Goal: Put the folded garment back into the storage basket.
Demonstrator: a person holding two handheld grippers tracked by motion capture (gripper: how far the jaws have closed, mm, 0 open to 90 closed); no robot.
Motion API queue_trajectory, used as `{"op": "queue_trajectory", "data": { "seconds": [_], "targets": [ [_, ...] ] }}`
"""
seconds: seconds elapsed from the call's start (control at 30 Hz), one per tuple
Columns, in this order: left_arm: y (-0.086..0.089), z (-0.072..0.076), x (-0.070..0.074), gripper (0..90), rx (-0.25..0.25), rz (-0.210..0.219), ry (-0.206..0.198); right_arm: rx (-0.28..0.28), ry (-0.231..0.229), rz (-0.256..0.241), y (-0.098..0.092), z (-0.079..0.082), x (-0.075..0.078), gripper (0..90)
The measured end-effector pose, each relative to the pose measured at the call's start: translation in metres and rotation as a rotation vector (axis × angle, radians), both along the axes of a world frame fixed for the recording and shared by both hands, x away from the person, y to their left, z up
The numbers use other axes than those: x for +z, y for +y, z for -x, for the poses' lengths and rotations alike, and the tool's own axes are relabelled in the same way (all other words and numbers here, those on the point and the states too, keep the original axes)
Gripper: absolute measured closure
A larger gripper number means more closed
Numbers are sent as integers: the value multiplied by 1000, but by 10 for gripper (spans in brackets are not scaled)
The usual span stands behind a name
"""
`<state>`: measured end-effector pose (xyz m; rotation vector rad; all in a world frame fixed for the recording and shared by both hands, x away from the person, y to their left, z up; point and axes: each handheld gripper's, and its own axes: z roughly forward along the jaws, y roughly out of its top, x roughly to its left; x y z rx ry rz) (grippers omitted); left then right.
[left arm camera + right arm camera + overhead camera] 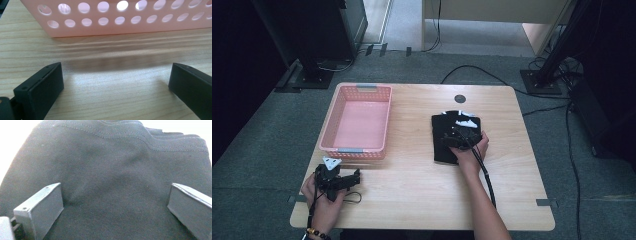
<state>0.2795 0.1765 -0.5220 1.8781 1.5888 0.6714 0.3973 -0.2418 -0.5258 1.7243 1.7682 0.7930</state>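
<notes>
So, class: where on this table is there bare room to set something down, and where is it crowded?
Free: the bare wood between the pink basket and the folded black cloth, the near edge of the table between the two forearms, and the strip right of the cloth. The basket's inside is also empty. Crowded: over the cloth, where the right tongs sit, and the near-left corner by the left tongs.

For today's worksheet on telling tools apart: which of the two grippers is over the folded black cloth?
The right gripper, jaws open above the black cloth. The left gripper sits on bare wood beside the pink basket.
</notes>
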Motion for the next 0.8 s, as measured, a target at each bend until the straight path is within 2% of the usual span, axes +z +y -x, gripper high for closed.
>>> {"op": "queue_trajectory", "data": {
  "seconds": [0.17, 0.27, 0.4, 0.47, 0.6, 0.8],
  "targets": [
    [0, 0, 0, 0, 0, 0, 0, 1, -1, -1, 0, 0, 0, 15],
    [0, 0, 0, 0, 0, 0, 0, -3, -15, -7, -1, 2, 0, 83],
    [0, 0, 0, 0, 0, 0, 0, -7, -56, -14, -5, 9, 2, 331],
    [0, 0, 0, 0, -2, -1, 0, -11, -66, -16, -8, 12, 2, 426],
    [0, 0, 0, 0, -4, -1, 0, 10, -77, -12, -9, 15, 2, 571],
    [0, 0, 0, 0, -4, -1, 0, 30, -80, -8, -6, 18, 3, 686]
  ]
}}
